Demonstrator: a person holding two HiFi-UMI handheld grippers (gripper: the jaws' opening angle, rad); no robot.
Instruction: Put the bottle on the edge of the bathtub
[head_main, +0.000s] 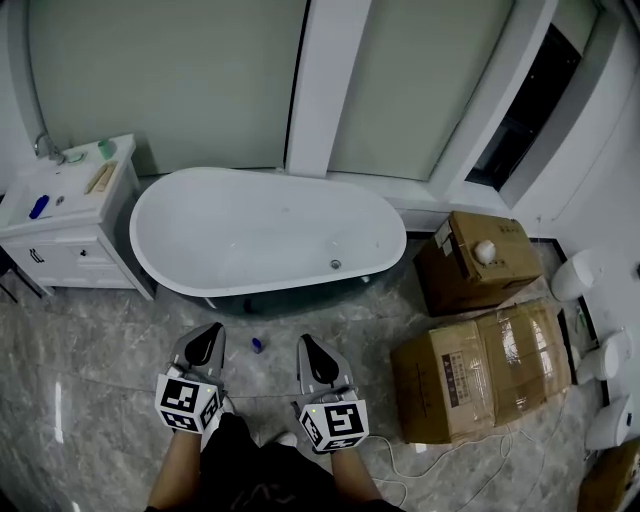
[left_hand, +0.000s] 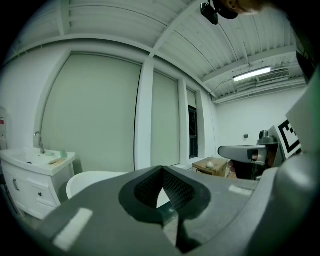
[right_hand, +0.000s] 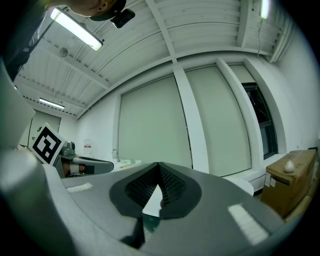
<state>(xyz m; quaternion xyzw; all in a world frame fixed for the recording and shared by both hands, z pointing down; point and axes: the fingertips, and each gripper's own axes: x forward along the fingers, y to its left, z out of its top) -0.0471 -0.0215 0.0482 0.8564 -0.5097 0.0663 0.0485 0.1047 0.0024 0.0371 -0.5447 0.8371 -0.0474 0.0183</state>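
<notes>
The white bathtub (head_main: 160, 205) lies ahead of me, its rim bare all round. A small blue bottle (head_main: 38, 207) lies on the white vanity (head_main: 62, 245) at the left. A small blue object (head_main: 257, 345) sits on the floor by the tub's near side, between my two grippers. My left gripper (head_main: 207, 340) and right gripper (head_main: 312, 350) hang low in front of me, both shut with nothing in them. In the left gripper view the jaws (left_hand: 162, 172) meet at the tip, with the bathtub (left_hand: 95, 179) beyond. The right gripper (right_hand: 159, 169) shows the same.
Two cardboard boxes (head_main: 478, 258) (head_main: 480, 375) stand right of the tub, with a white cable (head_main: 470, 462) on the marble floor. White fixtures (head_main: 575, 275) line the right wall. The vanity carries a tap (head_main: 45, 148) and small items.
</notes>
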